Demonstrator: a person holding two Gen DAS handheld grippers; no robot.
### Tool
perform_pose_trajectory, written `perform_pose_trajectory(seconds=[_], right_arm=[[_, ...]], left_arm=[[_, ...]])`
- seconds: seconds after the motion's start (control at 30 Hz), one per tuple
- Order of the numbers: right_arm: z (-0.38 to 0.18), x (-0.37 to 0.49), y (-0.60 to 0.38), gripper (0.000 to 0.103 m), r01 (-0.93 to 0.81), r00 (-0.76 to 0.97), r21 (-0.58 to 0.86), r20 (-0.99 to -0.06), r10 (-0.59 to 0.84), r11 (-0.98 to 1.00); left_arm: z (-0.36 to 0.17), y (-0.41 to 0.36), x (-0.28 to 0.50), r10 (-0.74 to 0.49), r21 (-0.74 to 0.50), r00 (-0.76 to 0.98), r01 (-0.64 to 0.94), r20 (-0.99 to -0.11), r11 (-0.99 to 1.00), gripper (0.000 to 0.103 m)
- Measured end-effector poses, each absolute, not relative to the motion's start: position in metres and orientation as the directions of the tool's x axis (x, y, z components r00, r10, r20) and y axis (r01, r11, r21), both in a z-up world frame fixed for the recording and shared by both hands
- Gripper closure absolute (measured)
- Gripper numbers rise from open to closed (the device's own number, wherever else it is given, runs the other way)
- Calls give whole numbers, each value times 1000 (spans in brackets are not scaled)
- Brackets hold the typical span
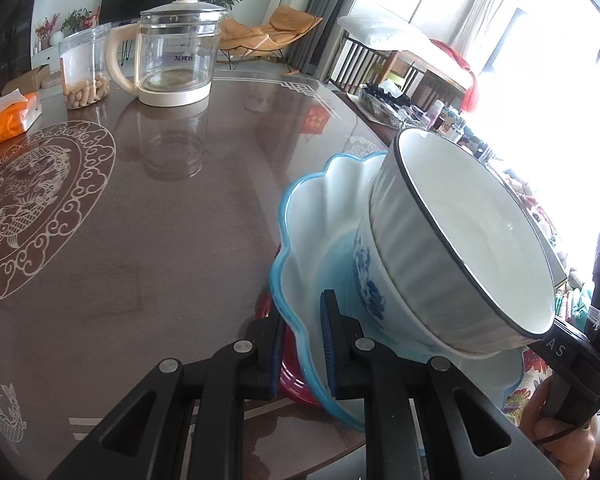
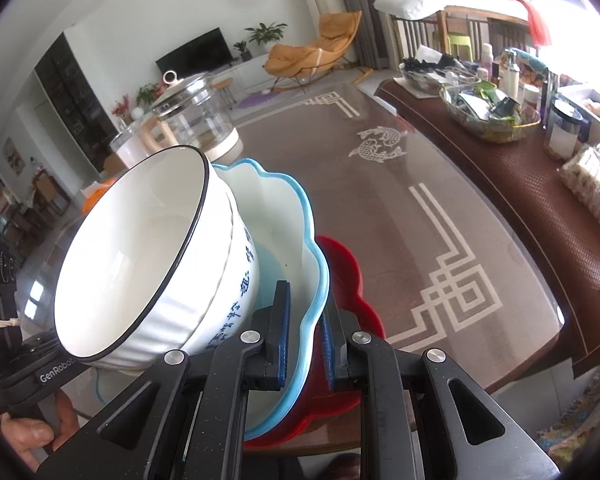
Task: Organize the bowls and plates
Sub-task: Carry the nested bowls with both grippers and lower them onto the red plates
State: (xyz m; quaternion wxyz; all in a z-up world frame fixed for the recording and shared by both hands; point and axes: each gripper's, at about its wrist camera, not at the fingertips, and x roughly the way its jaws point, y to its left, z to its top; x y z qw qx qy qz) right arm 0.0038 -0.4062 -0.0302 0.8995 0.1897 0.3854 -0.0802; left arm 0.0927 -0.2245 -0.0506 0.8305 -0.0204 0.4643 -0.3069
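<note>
Landmark: the glass kettle [image 1: 176,46] on the brown table [image 1: 160,208]. Left of kettle: orange tissue pack [image 1: 12,118], then a clear jar [image 1: 85,68] with peanuts just beside the kettle's handle. White dragon medallion [image 1: 40,204] printed on the tabletop, nearer the camera than the kettle.

Right of and nearer than kettle: the stack, lifted and tilted. The blue-rimmed scalloped plate [image 1: 312,240] sits over the red plate [image 2: 348,280]; on the blue one a blue-patterned bowl [image 2: 236,288], with a white dark-rimmed bowl [image 1: 472,248] nested inside it.

Left gripper [image 1: 302,344] jaws narrow, clamped on the near edge of both plates: one pad on the blue plate's upper face, the other underneath against the red. Right gripper [image 2: 304,340] same, narrow, pinching the opposite edge of the blue and red plates. Each wrist view catches the other gripper's body and a hand [image 2: 32,436] on its handle.

Far right of kettle: a second dark table [image 2: 540,200] crowded with bottles and a dish [image 2: 488,116] of clutter. Behind the kettle, an orange lounge chair [image 1: 268,32].
</note>
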Motion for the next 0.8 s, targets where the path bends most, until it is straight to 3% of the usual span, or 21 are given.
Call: perform_pose_trajectory(seconds=[0.2,0.63,0.8], right_arm=[[-53,3,-422,86,296,693,268,-721,-13,917],[-61,17,-416,88,238,733,235,-680,-16,942],[-60,35,-412,89,228,731,225,-682,-14,947]], left_arm=[[-77,-238,90,-491,-292,360,482,-793,826,87],[-81,-236,100,-452,-230,419,481,-787,846,88],[-84,-228,120,-451,-263,409,437,-794,860,88]])
